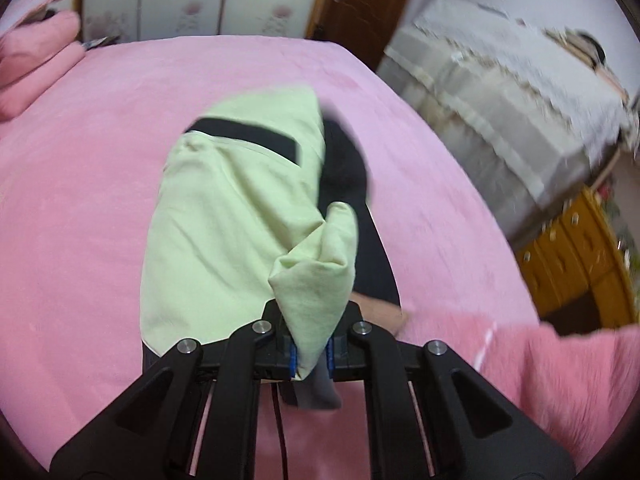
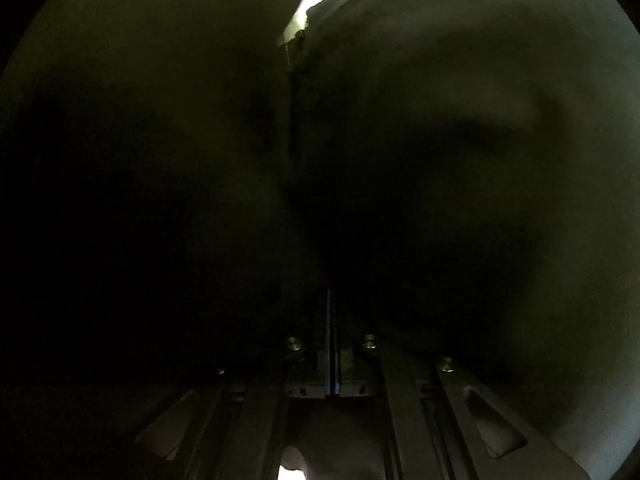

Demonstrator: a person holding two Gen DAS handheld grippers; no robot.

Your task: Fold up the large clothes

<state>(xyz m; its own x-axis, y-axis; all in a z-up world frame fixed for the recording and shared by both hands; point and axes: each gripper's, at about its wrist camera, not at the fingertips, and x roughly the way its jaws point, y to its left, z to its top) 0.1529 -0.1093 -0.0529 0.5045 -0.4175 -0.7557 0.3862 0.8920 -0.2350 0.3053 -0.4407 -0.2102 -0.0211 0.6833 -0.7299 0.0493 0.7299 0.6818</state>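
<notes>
Folding underway: green garment point(image 1: 224, 216) corner is clamped in left tongs point(image 1: 311, 354), right tongs point(image 2: 331, 360) clenched under dark cloth; laying flat on bed point(image 1: 80, 200) is needed next.

a pale green garment point(image 1: 224, 216) with black trim lies partly folded, one corner lifted.

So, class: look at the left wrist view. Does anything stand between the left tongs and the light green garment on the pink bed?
No. The left tongs are already shut on a bunched corner of the light green garment, so nothing visible separates them.
</notes>
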